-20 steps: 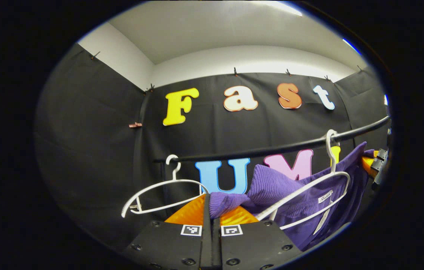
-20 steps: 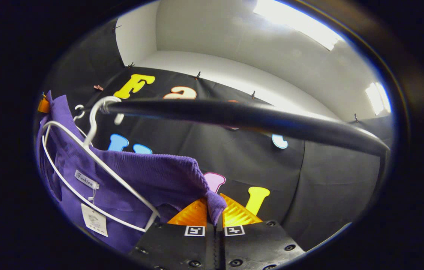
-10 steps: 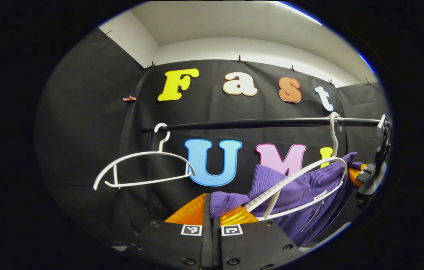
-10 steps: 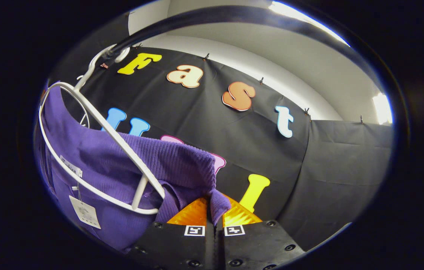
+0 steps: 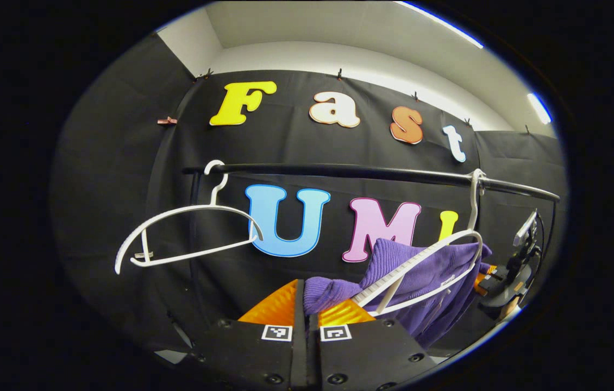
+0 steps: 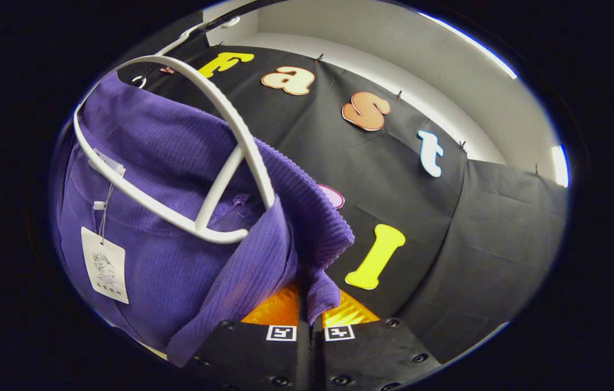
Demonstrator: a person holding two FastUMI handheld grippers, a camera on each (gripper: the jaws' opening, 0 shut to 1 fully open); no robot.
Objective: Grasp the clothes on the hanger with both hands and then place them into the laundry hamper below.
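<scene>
A purple ribbed knit garment (image 5: 421, 277) is stretched between both grippers below the black rail (image 5: 372, 172). My left gripper (image 5: 305, 301) is shut on one corner of its collar. My right gripper (image 6: 307, 296) is shut on the other edge of the purple garment (image 6: 176, 239), and the right gripper (image 5: 489, 274) also shows far right in the left gripper view. The white hanger (image 5: 426, 260) hangs by its hook from the rail, and the white hanger (image 6: 220, 157) lies bare over the cloth, its arm out of the shoulder. A paper tag (image 6: 103, 271) dangles from the neck.
A second, bare white hanger (image 5: 187, 233) hangs at the rail's left end. The rail's upright post (image 5: 194, 239) runs down beside it. Black cloth walls close in the back and sides, with a white wall above.
Both grippers have dropped lower with the garment. The rail has risen out of the right gripper view, and the hanger's arm has slid free of the cloth.
</scene>
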